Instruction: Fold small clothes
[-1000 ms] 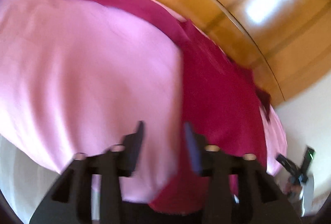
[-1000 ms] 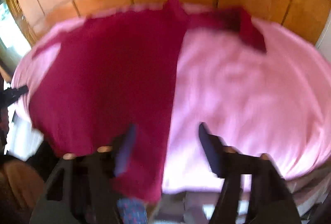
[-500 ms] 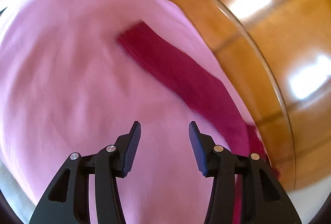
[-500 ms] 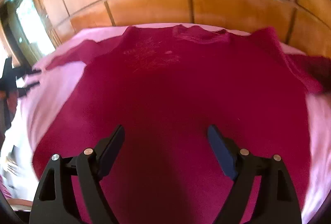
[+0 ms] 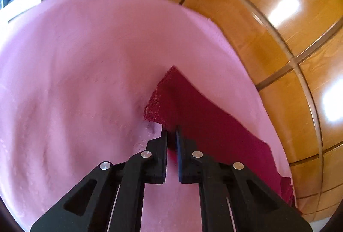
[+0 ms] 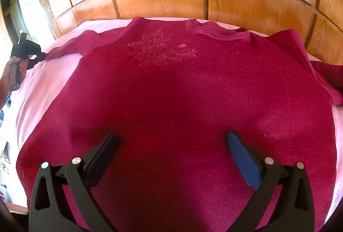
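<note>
Across the left wrist view, a pink sheet [image 5: 90, 73] covers a bed, with glossy wooden panelling [image 5: 278, 24] behind it on the right. A dark red sleeve [image 5: 193, 107] lies flat on the sheet, running from the far right edge toward the centre and ending in a frayed-looking cuff. The left hand-held gripper [image 5: 170, 135] has its black fingers pressed together on the near edge of that cuff, pinching the cloth.

Seen from the right wrist view, a dark red sweater [image 6: 182, 103] lies face up on the same sheet, neckline at the far side against the panelling, faint floral embroidery [image 6: 160, 51] on the chest. One sleeve stretches out to the left, where the left hand-held gripper, held in a person's hand [image 6: 12, 71], grips its tip. The other sleeve trails off to the right. The right hand-held gripper [image 6: 171, 152] hangs above the near part of the sweater's body, its jaws opening to their widest, with only the flat cloth below them and nothing caught between them.

The step in hand appears to be the first fold: bringing the left sleeve in. Next, the pinched cuff likely needs lifting and carrying right, across the chest, then laying flat without dragging the body, while the right one might pin or smooth the cloth.
</note>
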{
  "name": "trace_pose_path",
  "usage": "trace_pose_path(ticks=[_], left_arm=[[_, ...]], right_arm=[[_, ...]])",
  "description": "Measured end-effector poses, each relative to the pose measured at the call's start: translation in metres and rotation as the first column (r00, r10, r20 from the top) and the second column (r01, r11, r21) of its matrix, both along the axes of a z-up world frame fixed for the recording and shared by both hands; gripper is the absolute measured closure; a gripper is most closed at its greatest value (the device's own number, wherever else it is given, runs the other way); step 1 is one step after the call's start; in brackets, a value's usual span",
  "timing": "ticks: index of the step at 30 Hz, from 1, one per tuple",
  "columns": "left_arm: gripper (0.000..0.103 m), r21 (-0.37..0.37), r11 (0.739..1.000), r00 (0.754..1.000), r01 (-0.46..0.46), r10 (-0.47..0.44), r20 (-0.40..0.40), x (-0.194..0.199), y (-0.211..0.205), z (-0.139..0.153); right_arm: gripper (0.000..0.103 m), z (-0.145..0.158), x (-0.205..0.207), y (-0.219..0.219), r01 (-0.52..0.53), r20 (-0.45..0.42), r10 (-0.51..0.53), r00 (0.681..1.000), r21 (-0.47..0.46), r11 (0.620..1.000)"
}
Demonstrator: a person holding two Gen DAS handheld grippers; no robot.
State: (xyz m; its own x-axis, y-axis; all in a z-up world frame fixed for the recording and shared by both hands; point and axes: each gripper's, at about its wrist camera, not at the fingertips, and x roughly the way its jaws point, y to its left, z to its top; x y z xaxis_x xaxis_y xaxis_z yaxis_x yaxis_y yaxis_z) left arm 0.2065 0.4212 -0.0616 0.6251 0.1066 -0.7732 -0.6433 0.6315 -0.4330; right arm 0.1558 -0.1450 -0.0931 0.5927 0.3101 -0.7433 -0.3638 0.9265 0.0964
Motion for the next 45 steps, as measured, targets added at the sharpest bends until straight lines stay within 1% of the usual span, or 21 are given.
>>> trace_pose_path(ticks=[1, 6, 9, 12, 14, 15, 16, 18, 20, 22, 24, 26, 28, 32, 34, 36, 37, 40, 42, 44, 45], left_arm=[[0.097, 0.045, 0.999, 1.000, -0.004, 0.004, 0.001, -0.007, -0.002, 0.006], [0.098, 0.131, 0.989, 0.997, -0.064, 0.070, -0.045, -0.051, 0.009, 0.004], [0.098, 0.161, 0.985, 0.993, -0.059, 0.074, -0.094, -0.062, 0.006, -0.011], [0.096, 0.217, 0.975, 0.988, -0.046, 0.076, -0.133, -0.061, -0.006, -0.007], [0.078, 0.181, 0.981, 0.989, -0.065, 0.088, -0.120, -0.062, -0.018, 0.003], [0.063, 0.161, 0.985, 0.993, -0.065, 0.080, -0.085, -0.065, -0.026, 0.008], [0.055, 0.151, 0.988, 0.999, -0.030, 0.035, -0.030, -0.068, -0.044, 0.016], [0.054, 0.172, 0.983, 0.998, 0.064, -0.066, 0.004, -0.065, -0.081, 0.026], [0.054, 0.181, 0.962, 0.976, 0.205, -0.214, 0.032, -0.063, -0.134, 0.033], [0.054, 0.179, 0.922, 0.931, 0.345, -0.360, 0.058, -0.065, -0.189, 0.036], [0.054, 0.170, 0.868, 0.872, 0.466, -0.484, 0.081, -0.071, -0.239, 0.036], [0.054, 0.189, 0.796, 0.798, 0.574, -0.597, 0.089, -0.079, -0.289, 0.034], [0.045, 0.221, 0.721, 0.726, 0.657, -0.684, 0.074, -0.086, -0.330, 0.031], [0.038, 0.281, 0.613, 0.635, 0.738, -0.773, 0.020, -0.094, -0.380, 0.018], [0.038, 0.268, 0.582, 0.608, 0.768, -0.793, -0.020, -0.092, -0.390, 0.007], [0.037, 0.268, 0.579, 0.612, 0.770, -0.789, -0.055, -0.092, -0.394, -0.005], [0.031, 0.268, 0.580, 0.615, 0.769, -0.786, -0.063, -0.088, -0.392, -0.008], [0.015, 0.280, 0.584, 0.619, 0.762, -0.784, -0.049, -0.082, -0.392, -0.015], [0.009, 0.293, 0.568, 0.609, 0.769, -0.790, -0.067, -0.080, -0.399, -0.016], [0.004, 0.305, 0.557, 0.605, 0.772, -0.792, -0.085, -0.081, -0.407, -0.016], [0.004, 0.313, 0.556, 0.610, 0.770, -0.785, -0.105, -0.078, -0.411, -0.016]], right_arm=[[0.002, 0.000, 0.000, 0.000, 0.000, 0.001, 0.000, 1.000, -0.002, 1.000], [0.002, 0.000, 0.000, 0.000, 0.000, 0.011, 0.000, 1.000, 0.000, 1.000], [0.002, -0.001, 0.000, 0.000, 0.002, 0.014, -0.001, 1.000, -0.012, 1.000], [0.002, 0.000, -0.001, 0.002, 0.004, 0.016, -0.004, 1.000, -0.020, 1.000], [0.002, 0.000, -0.001, 0.001, 0.004, 0.017, -0.003, 1.000, -0.014, 1.000], [0.002, 0.000, -0.001, 0.001, 0.004, 0.018, -0.003, 1.000, -0.010, 1.000], [0.002, 0.000, -0.002, 0.001, 0.004, 0.019, -0.004, 1.000, -0.009, 1.000], [0.002, 0.000, -0.002, 0.001, 0.005, 0.022, -0.004, 1.000, -0.004, 1.000], [0.002, 0.003, -0.003, -0.003, 0.013, 0.025, -0.014, 1.000, 0.012, 1.000], [0.003, 0.010, -0.006, -0.015, 0.057, 0.033, -0.059, 0.998, 0.055, 0.997], [0.011, 0.022, -0.010, -0.042, 0.148, 0.061, -0.153, 0.986, 0.088, 0.985], [0.013, 0.036, -0.014, -0.077, 0.258, 0.097, -0.269, 0.958, 0.114, 0.959], [0.013, 0.049, -0.019, -0.122, 0.388, 0.141, -0.401, 0.905, 0.113, 0.915], [0.013, 0.052, -0.008, -0.208, 0.604, 0.189, -0.595, 0.781, 0.012, 0.797], [0.014, 0.046, 0.007, -0.244, 0.675, 0.212, -0.651, 0.729, -0.061, 0.735], [0.018, 0.036, 0.029, -0.271, 0.703, 0.204, -0.676, 0.708, -0.116, 0.702], [0.020, 0.031, 0.039, -0.281, 0.709, 0.190, -0.685, 0.704, -0.132, 0.692], [0.045, 0.016, 0.065, -0.304, 0.716, 0.137, -0.703, 0.698, -0.167, 0.678], [0.082, 0.011, 0.077, -0.319, 0.717, 0.083, -0.714, 0.695, -0.158, 0.679], [0.095, 0.020, 0.073, -0.328, 0.728, 0.104, -0.721, 0.685, -0.148, 0.670], [0.096, 0.031, 0.066, -0.333, 0.730, 0.127, -0.719, 0.683, -0.132, 0.670]])
